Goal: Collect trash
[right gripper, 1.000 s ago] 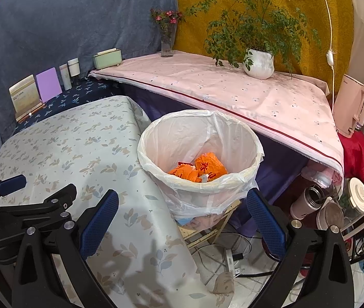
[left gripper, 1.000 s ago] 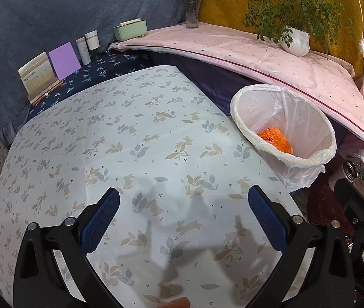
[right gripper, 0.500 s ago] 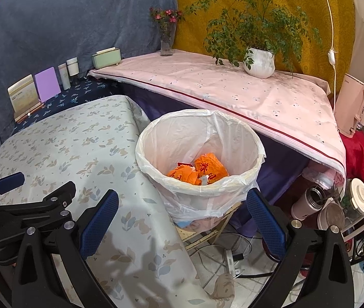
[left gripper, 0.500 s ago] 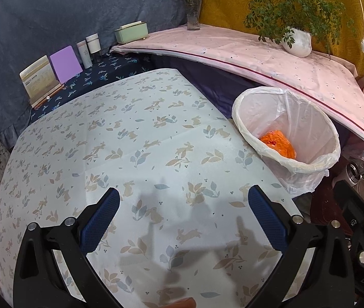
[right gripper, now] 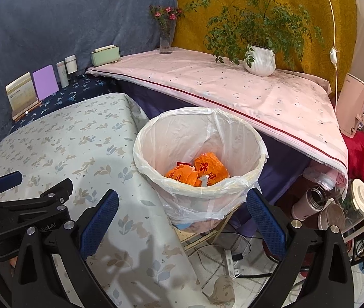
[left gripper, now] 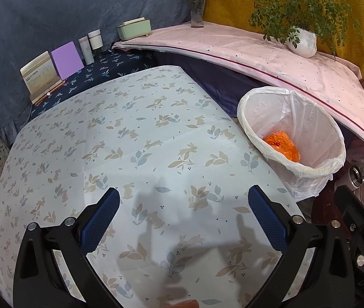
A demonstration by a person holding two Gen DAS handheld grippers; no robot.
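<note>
Orange crumpled wrappers (right gripper: 198, 172) lay in lined bin (right gripper: 156, 138) off worktop (left gripper: 130, 133) right edge; light, crushable, pinch folds. Both hand-held grippers (left gripper: 183, 218) (right gripper: 182, 218) gaped, empty.

Red Chinese characters are printed on the orange wrappers (right gripper: 209, 168) lying in the lined trash bin (right gripper: 243, 179), but they are too crumpled to read surely. The left tool (right gripper: 28, 205), seen from the right wrist view, carries white lettering ending in "bot.AI". The cream card (left gripper: 40, 74) standing beside the purple one shows lines of print too small to read.
</note>
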